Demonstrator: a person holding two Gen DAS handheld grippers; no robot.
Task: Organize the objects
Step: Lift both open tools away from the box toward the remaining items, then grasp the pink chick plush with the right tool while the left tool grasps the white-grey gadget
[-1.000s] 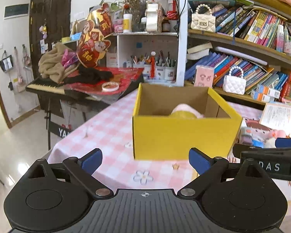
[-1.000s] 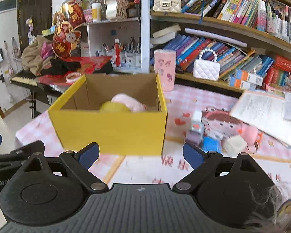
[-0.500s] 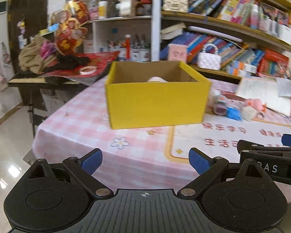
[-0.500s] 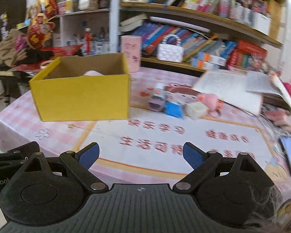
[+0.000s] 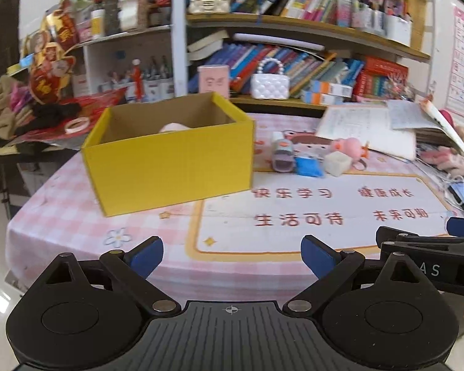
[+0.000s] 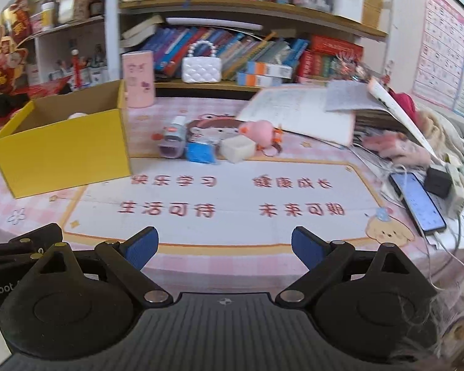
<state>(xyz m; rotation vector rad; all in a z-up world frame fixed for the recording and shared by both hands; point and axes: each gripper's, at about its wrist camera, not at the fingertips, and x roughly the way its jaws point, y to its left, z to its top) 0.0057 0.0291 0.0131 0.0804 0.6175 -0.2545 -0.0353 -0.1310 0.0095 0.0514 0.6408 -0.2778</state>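
Note:
A yellow cardboard box (image 5: 170,160) stands on the left of the table, also in the right wrist view (image 6: 65,151); a pink thing lies inside it (image 5: 173,127). Right of it lie a grey-purple toy (image 6: 170,143), a blue packet (image 6: 201,153), a white cube (image 6: 238,150) and a pink pig toy (image 6: 261,131). My left gripper (image 5: 232,255) is open and empty, off the table's front edge. My right gripper (image 6: 224,247) is open and empty, beside the left one.
A white mat with red Chinese characters (image 6: 225,198) covers the table's front. A phone (image 6: 417,201) and a black charger (image 6: 437,182) lie at the right edge. Open books (image 6: 309,114) and a pink canister (image 6: 138,78) stand behind. Shelves of books fill the back.
Both grippers have pulled back from the yellow box toward the table's front edge and swung right. The box now looks smaller and the toys are in view. Both grippers stay open.

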